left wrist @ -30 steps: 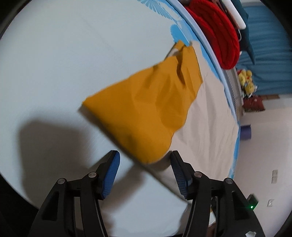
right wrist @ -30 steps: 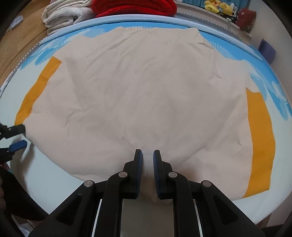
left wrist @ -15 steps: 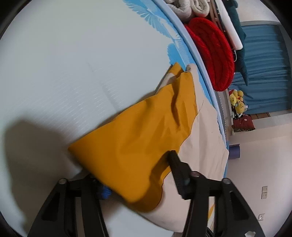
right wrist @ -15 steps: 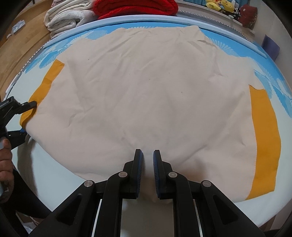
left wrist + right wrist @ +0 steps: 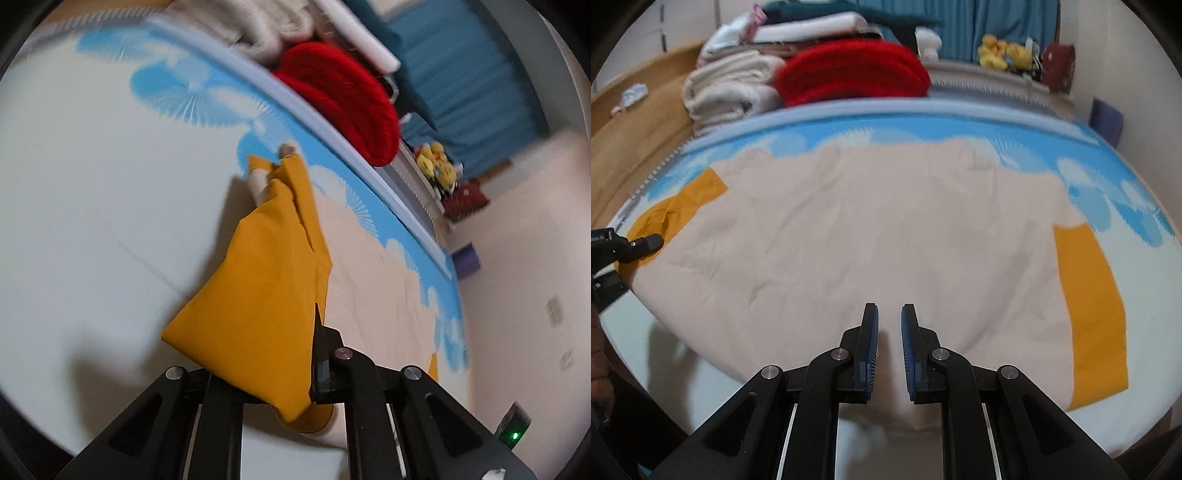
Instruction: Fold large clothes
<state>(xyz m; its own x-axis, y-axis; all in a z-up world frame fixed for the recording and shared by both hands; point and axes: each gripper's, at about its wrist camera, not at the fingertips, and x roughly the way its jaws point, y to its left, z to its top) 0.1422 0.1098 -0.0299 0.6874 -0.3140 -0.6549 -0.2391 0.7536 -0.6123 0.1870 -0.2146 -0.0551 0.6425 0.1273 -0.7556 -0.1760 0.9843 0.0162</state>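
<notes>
Mustard sleeve [image 5: 258,295] pinched in left tongs [image 5: 266,376]

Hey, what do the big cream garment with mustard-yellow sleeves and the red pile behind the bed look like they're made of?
The cream garment with the mustard-yellow sleeve looks like matte woven cotton: soft creases, no sheen. The red pile looks fuzzy, perhaps knitted wool or fleece; blur leaves it open.

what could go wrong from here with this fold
The left gripper holds only the corner of the orange sleeve, so that corner may slip out when pulled. The right gripper sits over the cream shirt's hem with a gap between its fingers; unpinned, the body could drag and wrinkle.
</notes>
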